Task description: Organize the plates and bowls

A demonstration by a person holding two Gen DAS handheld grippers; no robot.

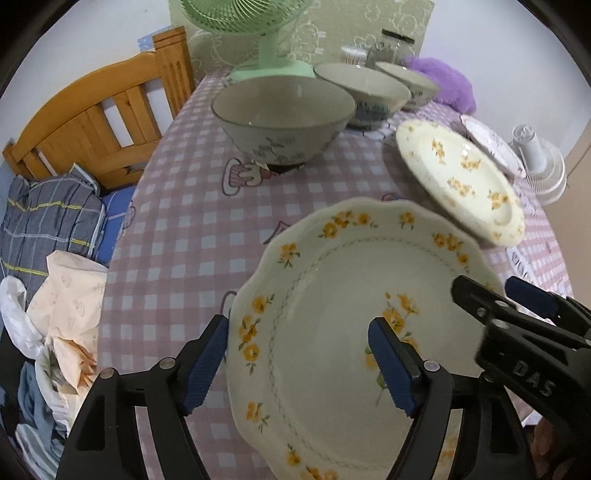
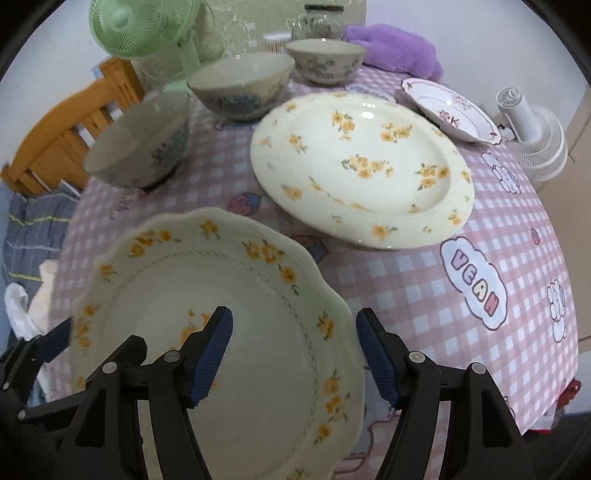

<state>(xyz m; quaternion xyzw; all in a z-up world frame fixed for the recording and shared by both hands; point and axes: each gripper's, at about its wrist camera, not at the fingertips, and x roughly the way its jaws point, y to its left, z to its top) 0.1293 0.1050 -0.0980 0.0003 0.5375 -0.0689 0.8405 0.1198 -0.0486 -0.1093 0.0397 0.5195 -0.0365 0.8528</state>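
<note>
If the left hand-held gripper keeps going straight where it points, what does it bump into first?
Most likely the scalloped plate with yellow flowers. The left hand-held gripper stands open astride that plate's rim, one finger outside, one over the plate. How near it is, the picture can't settle.

**Scalloped plate between two grippers over the checked table**

The right gripper (image 2: pixel 295 354) straddled the near right rim of a scalloped plate (image 2: pixel 207 306), one finger over its well and the other outside the rim, with a gap visible on both sides. The left gripper (image 2: pixel 44 347) reached the plate's left edge. Beyond lay a large flowered plate (image 2: pixel 362 166), a small pink-trimmed plate (image 2: pixel 448 109) and three bowls (image 2: pixel 240 86) on the pink checked tablecloth (image 2: pixel 406 280), near a green fan (image 2: pixel 140 26).
</note>
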